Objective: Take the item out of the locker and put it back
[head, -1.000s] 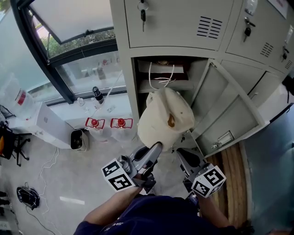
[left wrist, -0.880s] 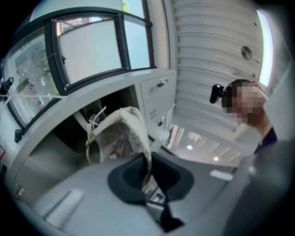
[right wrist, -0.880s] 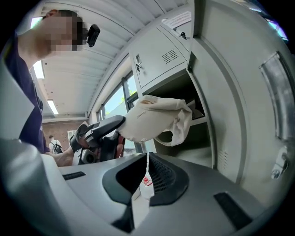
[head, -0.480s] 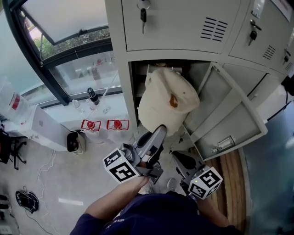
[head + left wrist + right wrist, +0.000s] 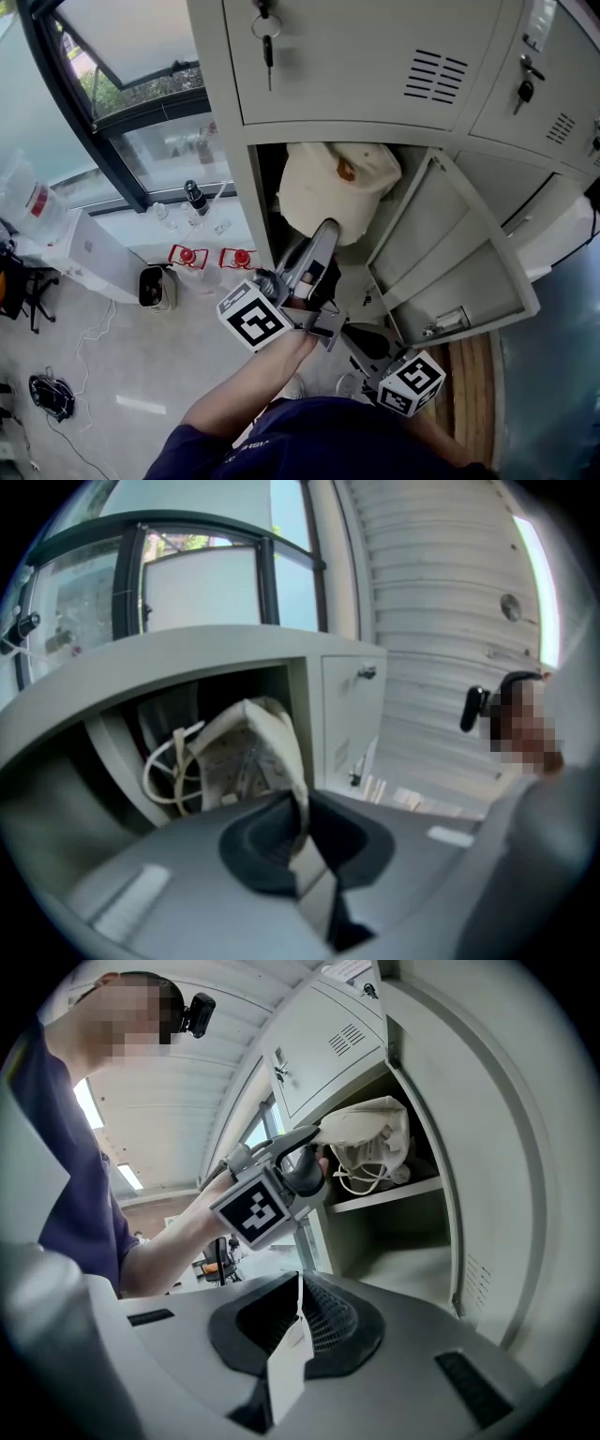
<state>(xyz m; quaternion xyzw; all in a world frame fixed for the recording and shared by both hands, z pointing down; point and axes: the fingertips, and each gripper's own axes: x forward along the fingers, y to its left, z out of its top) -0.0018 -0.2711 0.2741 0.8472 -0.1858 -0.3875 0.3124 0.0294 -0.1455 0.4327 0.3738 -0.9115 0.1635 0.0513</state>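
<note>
Since lodged up in the mouth of the open locker [image 5: 221, 141] compartment rather than out in the room, reads as the put-back half of the job: a judgement, not a known fact. Left gripper [image 5: 327, 229] clenched on the cream cloth bag [image 5: 330, 178], with a fold of fabric pinched right between the pads, rising from the tips and ballooning ahead of and above them. White cord loops [image 5: 164, 771] dangling ahead and to the left of those jaws. Angled upward, tips at the bag's lower edge, bulk of the bag beyond the tips and inside the compartment, over the shelf [image 5: 386, 1194]. Hard to tell whether resting on that shelf or hanging from the grip alone. Right gripper [image 5: 354, 332] pressed together on nothing, sitting low and back, with the bag well ahead of and above its jaws, up and to the right, far out of reach. Open door [image 5: 455, 253] off to the right of both pairs of jaws. Next, probably: push a little deeper along the line of the left jaws, lower onto the shelf, then let go and draw straight back without snagging the cords. Worth watching the slack fabric, likely to slump back toward the jaws once freed.
</note>
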